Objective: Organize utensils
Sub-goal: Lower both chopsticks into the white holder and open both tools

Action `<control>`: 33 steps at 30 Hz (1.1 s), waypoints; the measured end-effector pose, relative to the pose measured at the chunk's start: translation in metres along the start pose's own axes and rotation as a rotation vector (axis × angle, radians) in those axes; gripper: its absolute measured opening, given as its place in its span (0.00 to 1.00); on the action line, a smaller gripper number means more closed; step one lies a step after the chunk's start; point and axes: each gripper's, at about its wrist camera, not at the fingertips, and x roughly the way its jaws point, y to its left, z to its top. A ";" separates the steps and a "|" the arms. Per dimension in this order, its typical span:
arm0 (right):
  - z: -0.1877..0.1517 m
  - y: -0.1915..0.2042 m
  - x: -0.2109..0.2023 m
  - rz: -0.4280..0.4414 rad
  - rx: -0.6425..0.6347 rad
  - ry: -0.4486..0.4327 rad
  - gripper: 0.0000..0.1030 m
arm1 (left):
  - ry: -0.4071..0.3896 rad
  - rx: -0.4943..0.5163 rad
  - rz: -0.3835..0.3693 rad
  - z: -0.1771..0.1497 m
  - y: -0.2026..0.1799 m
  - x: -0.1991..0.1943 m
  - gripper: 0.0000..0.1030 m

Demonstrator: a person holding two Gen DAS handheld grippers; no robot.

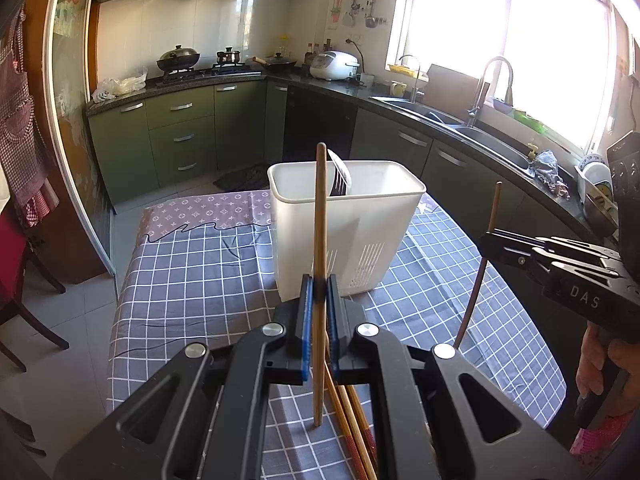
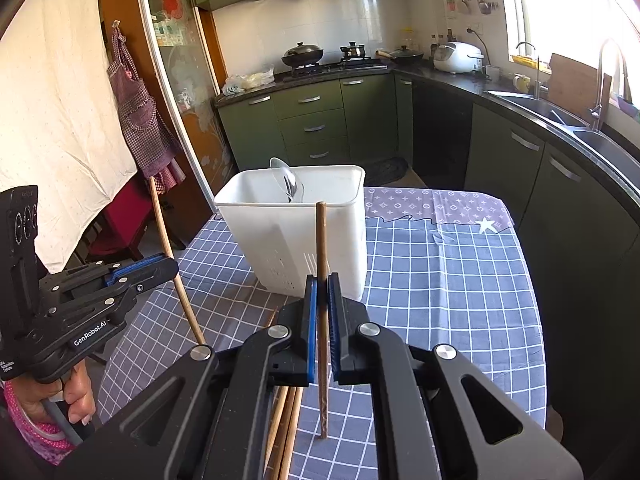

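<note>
A white plastic utensil holder stands on the checked tablecloth, with a fork and a spoon inside. My left gripper is shut on a light wooden chopstick, held upright just in front of the holder. My right gripper is shut on a darker wooden chopstick, also upright, near the holder. Each gripper shows in the other's view: the right gripper with its chopstick, and the left gripper with its chopstick. Several loose chopsticks lie on the table below the grippers.
The table is covered by a blue checked cloth. A dark wooden chair stands at the left. Green kitchen cabinets, a stove with pots and a sink counter lie beyond the table.
</note>
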 end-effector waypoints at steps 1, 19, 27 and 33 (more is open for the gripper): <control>0.001 0.001 0.000 0.001 -0.002 -0.001 0.06 | 0.001 0.000 -0.001 0.001 0.000 0.000 0.07; 0.040 0.014 -0.021 0.033 -0.041 -0.060 0.06 | -0.020 0.026 -0.027 0.028 -0.001 -0.015 0.07; 0.074 0.020 -0.056 0.070 -0.064 -0.104 0.06 | -0.060 0.039 -0.057 0.060 -0.001 -0.044 0.07; 0.107 0.025 -0.084 0.092 -0.081 -0.141 0.06 | -0.083 0.055 -0.077 0.089 -0.009 -0.063 0.07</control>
